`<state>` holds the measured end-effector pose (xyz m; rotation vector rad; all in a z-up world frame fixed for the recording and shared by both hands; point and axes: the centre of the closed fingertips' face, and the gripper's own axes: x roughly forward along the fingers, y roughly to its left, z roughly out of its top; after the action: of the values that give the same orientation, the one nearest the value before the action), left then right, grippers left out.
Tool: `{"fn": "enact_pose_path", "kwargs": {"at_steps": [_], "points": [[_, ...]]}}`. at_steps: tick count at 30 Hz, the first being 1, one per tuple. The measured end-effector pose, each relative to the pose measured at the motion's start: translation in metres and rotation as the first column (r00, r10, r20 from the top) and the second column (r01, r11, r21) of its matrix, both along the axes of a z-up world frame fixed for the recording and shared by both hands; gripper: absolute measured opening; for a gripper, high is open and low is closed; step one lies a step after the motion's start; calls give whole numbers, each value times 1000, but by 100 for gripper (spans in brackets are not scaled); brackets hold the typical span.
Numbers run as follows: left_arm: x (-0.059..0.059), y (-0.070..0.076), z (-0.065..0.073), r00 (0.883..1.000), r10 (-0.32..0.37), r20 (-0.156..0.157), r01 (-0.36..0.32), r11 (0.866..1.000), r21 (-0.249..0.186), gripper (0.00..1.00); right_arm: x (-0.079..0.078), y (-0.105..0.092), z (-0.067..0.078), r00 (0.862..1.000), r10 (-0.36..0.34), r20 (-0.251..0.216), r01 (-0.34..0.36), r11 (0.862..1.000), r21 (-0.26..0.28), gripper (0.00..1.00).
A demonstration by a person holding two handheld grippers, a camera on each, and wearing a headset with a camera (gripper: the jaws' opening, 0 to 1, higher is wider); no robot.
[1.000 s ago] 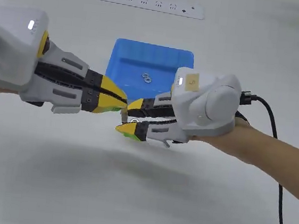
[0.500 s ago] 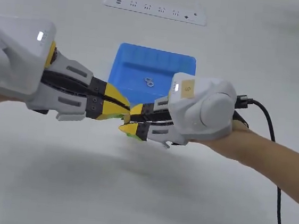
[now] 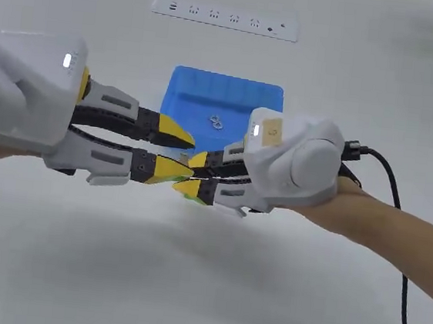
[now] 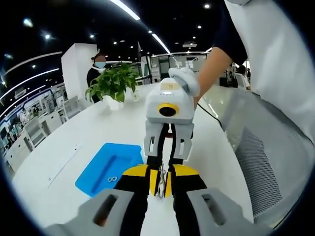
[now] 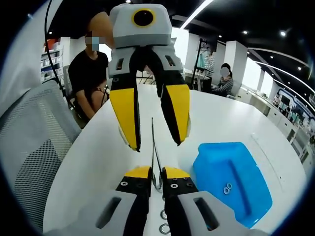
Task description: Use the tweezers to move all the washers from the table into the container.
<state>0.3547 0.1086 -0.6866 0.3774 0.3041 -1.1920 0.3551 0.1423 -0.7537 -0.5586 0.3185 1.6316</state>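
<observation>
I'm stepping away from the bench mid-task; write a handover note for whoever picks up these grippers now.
Left gripper: open, holding nothing, facing the right one.
Right gripper: shut on the thin metal tweezers.
Done: two small metal washers lie in the blue plastic tray.
To do: at least two loose washers on the white table under the right gripper; tweeze them into the tray.

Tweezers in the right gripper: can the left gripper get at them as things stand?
Probably yes. The left gripper is open, its jaws seem to stand either side of the tweezers held by the right gripper, and nothing lies between.
</observation>
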Motion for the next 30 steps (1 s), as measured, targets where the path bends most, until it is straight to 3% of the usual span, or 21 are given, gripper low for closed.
{"fn": "enact_pose_path", "kwargs": {"at_steps": [3, 9, 13, 17, 21, 26, 30], "points": [[-4, 3, 5, 1000, 17, -23, -17, 1000, -19, 24, 0, -2, 5, 1000, 1, 8, -1, 1000, 5, 10], [-2, 8, 17, 996, 86, -37, -88, 994, -61, 33, 1, -9, 17, 1000, -21, 6, 21, 1000, 20, 10], [-2, 7, 23, 996, 80, -30, -82, 994, -73, 49, 4, -11, 34, 999, -48, 16, 47, 997, 54, 10], [-1, 6, 30, 997, 80, -2, -80, 994, -75, 51, 11, -16, 50, 997, -69, 31, 66, 995, 80, 10], [-1, 4, 36, 996, 85, 10, -83, 993, -88, 60, 22, -23, 65, 995, -92, 49, 86, 991, 102, 10], [-2, 1, 35, 996, 85, 35, -83, 994, -66, 68, 41, -31, 82, 989, -129, 78, 119, 985, 124, 10], [0, 2, 33, 995, 96, 28, -94, 992, -83, 74, 55, -33, 91, 984, -151, 92, 138, 981, 138, 10]]}}
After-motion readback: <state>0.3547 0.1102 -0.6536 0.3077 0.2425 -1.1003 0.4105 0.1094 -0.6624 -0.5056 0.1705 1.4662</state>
